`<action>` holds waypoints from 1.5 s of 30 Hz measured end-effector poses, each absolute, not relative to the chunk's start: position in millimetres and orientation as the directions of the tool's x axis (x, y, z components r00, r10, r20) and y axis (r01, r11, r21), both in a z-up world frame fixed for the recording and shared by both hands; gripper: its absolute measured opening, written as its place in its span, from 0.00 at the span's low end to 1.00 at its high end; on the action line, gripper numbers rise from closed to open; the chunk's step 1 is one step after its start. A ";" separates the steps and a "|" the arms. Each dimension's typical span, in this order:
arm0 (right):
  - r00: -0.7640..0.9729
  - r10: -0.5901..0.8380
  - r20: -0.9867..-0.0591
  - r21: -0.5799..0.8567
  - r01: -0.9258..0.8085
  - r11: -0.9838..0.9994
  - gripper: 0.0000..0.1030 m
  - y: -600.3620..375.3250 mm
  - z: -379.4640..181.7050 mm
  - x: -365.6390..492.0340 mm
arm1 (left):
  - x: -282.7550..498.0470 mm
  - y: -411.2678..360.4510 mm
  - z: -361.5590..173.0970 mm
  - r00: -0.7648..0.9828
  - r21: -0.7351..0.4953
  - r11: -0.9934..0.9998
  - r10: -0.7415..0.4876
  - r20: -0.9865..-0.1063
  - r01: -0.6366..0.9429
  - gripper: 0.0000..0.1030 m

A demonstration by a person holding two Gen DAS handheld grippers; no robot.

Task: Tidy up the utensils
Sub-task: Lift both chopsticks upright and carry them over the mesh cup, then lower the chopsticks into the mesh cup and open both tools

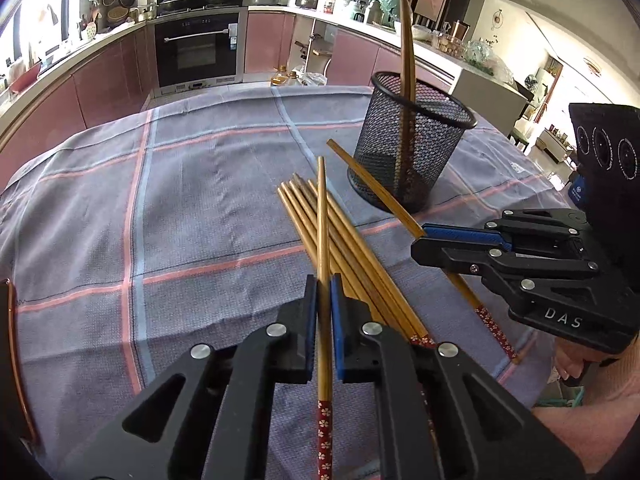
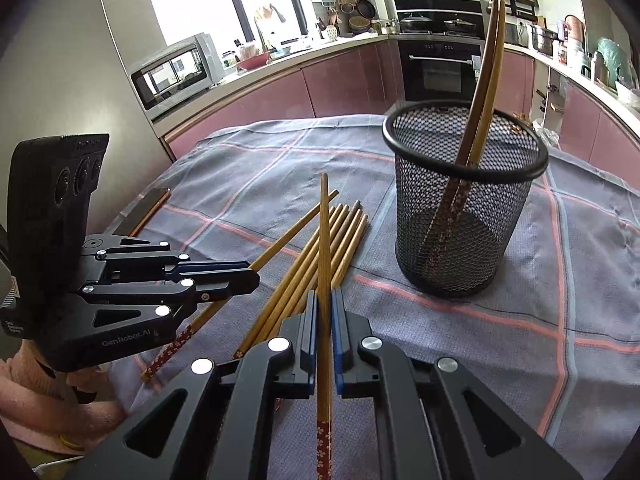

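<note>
The right black tongs [image 1: 418, 242] read "DAS" on one side; the left black tongs [image 2: 254, 276] read "GenRobot.AI". Each pair is clamped on one bamboo chopstick with a red flowered handle: the left chopstick [image 1: 323, 216] and the right chopstick [image 2: 324, 232] both point tip-first away from their cameras, long axis along the fingers. Beyond them a loose bundle of bamboo chopsticks [image 1: 320, 224] lies on the grey plaid-clothed surface [image 1: 180, 200] (tips away). Farther off, the black mesh cup [image 2: 464, 200] holds two chopsticks [image 2: 486, 80], handles down.
</note>
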State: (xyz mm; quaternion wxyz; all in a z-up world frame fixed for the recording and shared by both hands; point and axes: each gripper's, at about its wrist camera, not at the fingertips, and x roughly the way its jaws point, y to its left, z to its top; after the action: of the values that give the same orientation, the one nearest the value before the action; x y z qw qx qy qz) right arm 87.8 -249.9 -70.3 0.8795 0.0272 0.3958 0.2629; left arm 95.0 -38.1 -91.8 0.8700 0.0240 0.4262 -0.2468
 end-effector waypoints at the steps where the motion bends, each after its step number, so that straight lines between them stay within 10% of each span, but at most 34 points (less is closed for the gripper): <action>1: 0.553 0.494 -0.671 0.265 -0.444 0.856 0.06 -252.6 -65.9 86.4 | 93.4 -37.1 -86.0 0.518 -0.176 0.872 -0.422 -0.744 0.457 0.07; 32: 0.792 0.488 -0.367 0.259 -0.417 0.871 0.06 -326.3 64.3 98.6 | 99.7 -53.3 80.8 0.651 -0.244 0.759 -0.646 -0.399 0.604 0.07; 45: 0.830 0.419 -0.369 0.239 -0.351 0.905 0.06 -330.3 59.7 134.0 | 144.7 -93.7 84.3 0.655 -0.201 0.782 -0.608 -0.448 0.589 0.07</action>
State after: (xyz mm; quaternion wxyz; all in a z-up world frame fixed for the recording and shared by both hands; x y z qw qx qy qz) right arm 134.0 -330.3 59.7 0.9531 0.0808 0.2107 0.2018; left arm 144.7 -93.7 84.3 0.9095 -0.0187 0.2530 -0.3293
